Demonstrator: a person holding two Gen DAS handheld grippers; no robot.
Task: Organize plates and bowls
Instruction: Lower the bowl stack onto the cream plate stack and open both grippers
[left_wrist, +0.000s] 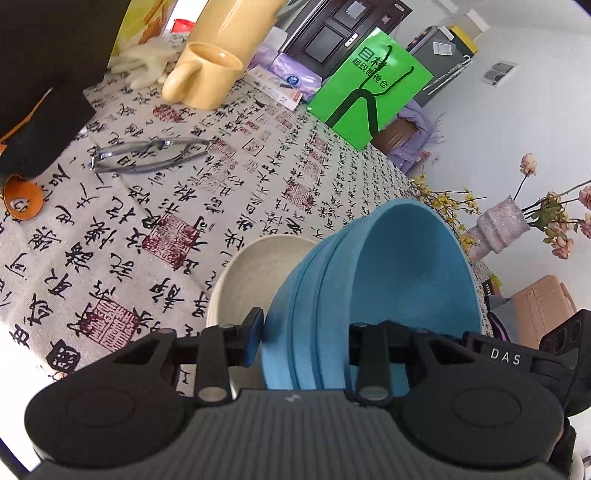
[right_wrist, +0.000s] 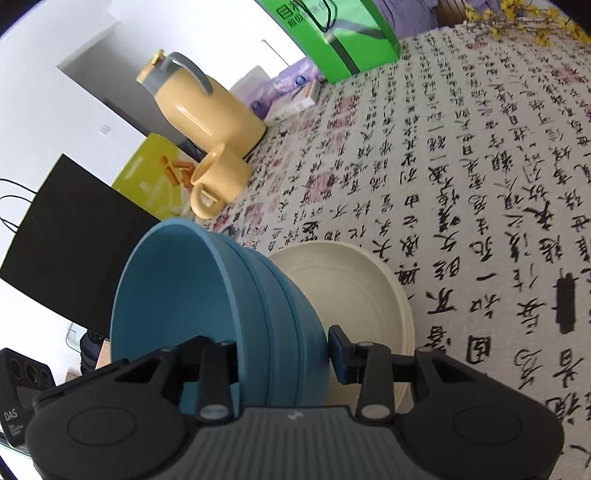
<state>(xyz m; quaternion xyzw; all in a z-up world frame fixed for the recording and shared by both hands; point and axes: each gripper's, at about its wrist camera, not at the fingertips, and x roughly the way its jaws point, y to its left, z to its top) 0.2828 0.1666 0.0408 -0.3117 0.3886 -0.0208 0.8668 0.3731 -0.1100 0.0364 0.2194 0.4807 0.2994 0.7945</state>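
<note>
A blue ribbed bowl (left_wrist: 373, 295) is tilted on its side above a cream plate (left_wrist: 251, 277) on the calligraphy tablecloth. My left gripper (left_wrist: 306, 343) straddles the bowl's wall: one finger outside, one inside the bowl, closed on the wall. In the right wrist view the same blue bowl (right_wrist: 207, 302) is held at its opposite side by my right gripper (right_wrist: 280, 354), one finger inside and one outside the wall. The cream plate (right_wrist: 354, 288) lies just beyond and under the bowl.
A yellow mug (right_wrist: 218, 181) and yellow kettle (right_wrist: 199, 107) stand at the table's far side, with a green bag (left_wrist: 373, 85), tissue packs (left_wrist: 291, 74), eyeglasses (left_wrist: 147, 155), a black bag (right_wrist: 74, 240) and an orange spoon (left_wrist: 22, 199). A vase of flowers (left_wrist: 502, 229) stands off the table edge.
</note>
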